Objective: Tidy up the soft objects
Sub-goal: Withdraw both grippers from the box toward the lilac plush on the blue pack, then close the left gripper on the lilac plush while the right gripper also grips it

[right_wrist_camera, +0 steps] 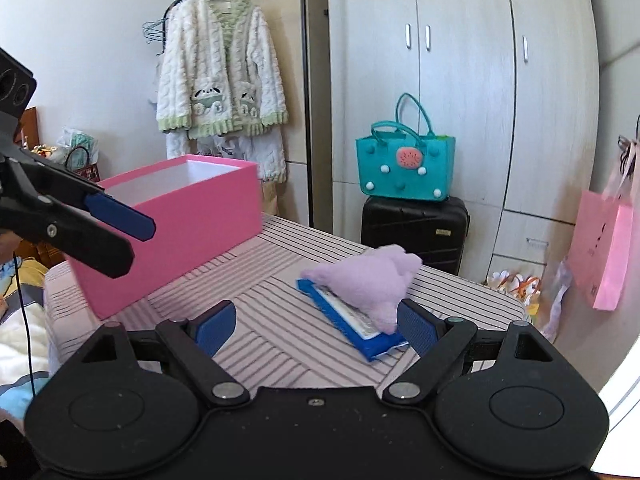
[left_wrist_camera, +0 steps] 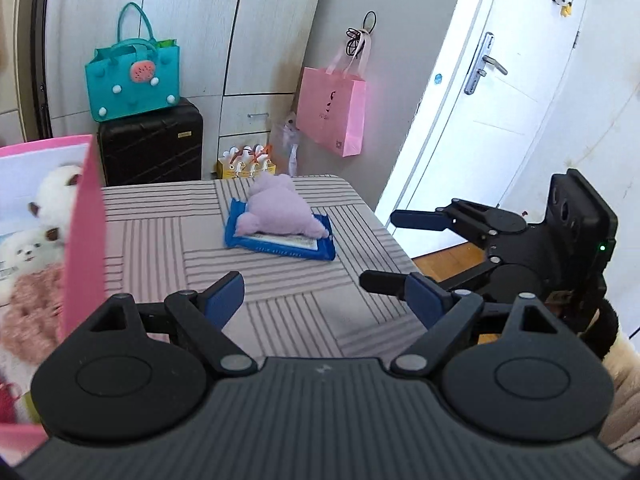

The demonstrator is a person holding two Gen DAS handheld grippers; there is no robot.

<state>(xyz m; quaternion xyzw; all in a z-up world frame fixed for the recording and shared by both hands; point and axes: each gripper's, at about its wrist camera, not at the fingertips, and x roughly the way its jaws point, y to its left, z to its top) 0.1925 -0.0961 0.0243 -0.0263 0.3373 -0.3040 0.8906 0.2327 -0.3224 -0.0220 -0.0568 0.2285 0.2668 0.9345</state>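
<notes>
Lying on one blue packet [left_wrist_camera: 280, 236], one purple plush toy [left_wrist_camera: 278, 210] sits mid-table [left_wrist_camera: 168, 240], one pink box [right_wrist_camera: 176, 224] at ten o'clock. Both the left gripper [left_wrist_camera: 324, 300] and right gripper [right_wrist_camera: 316, 322] hang with fingers spread, holding nothing.

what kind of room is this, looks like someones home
Most likely a bedroom at home: a tall wardrobe lines the wall, a fluffy cardigan hangs from a rail, and a black suitcase stands on the floor with a teal tote on top.
</notes>
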